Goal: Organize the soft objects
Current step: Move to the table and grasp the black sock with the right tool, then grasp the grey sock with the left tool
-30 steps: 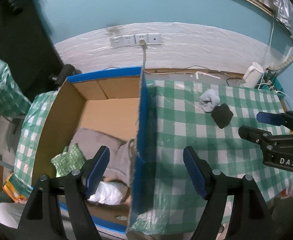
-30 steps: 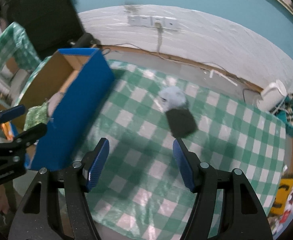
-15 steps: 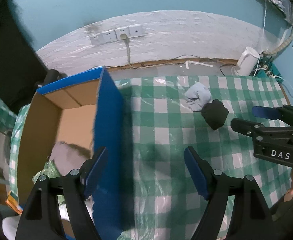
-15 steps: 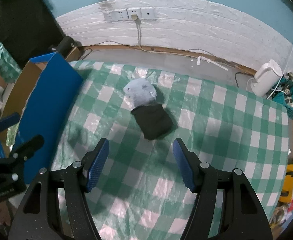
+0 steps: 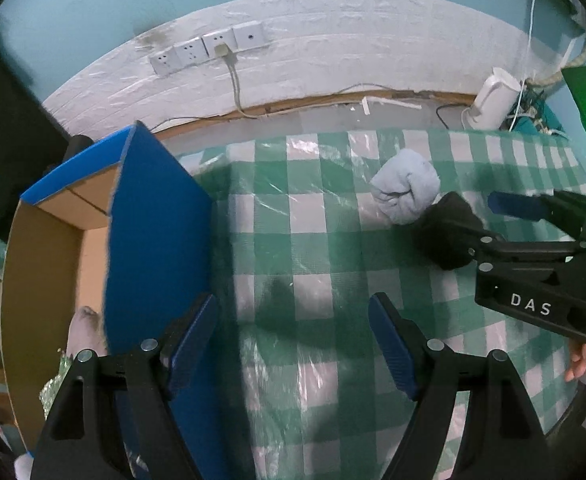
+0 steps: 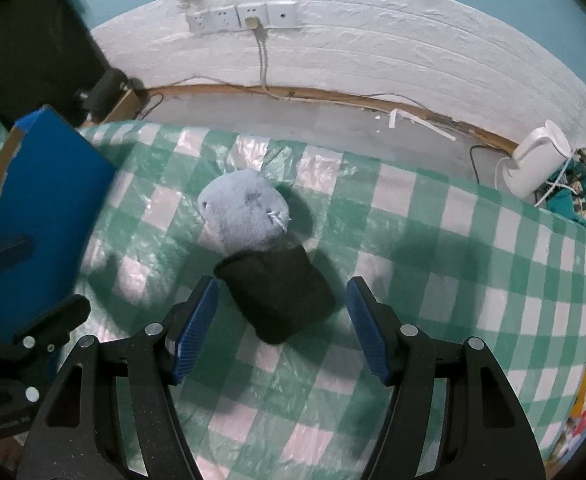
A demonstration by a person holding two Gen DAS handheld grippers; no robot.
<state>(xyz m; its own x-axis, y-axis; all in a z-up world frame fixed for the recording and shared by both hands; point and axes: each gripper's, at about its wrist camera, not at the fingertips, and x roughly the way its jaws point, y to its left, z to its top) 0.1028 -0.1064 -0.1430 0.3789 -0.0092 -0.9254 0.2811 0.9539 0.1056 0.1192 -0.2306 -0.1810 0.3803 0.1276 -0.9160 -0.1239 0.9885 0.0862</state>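
A black rolled soft bundle (image 6: 281, 296) lies on the green checked tablecloth (image 6: 433, 264), touching a light blue rolled bundle (image 6: 245, 212) behind it. My right gripper (image 6: 283, 320) is open, its blue pads on either side of the black bundle's near end, not touching it. In the left wrist view the black bundle (image 5: 445, 232) and blue bundle (image 5: 407, 192) lie at the right, with the right gripper (image 5: 489, 220) next to them. My left gripper (image 5: 293, 340) is open and empty above the cloth by the blue box wall (image 5: 153, 240).
An open cardboard box with blue outer walls (image 6: 41, 200) stands at the table's left and holds soft items (image 5: 85, 332). A white kettle (image 6: 537, 164) and cables sit at the back right. Wall sockets (image 6: 241, 18) are behind the table.
My right gripper has moved forward until its pads flank the black bundle. My left gripper has moved right, away from above the box and over the cloth.
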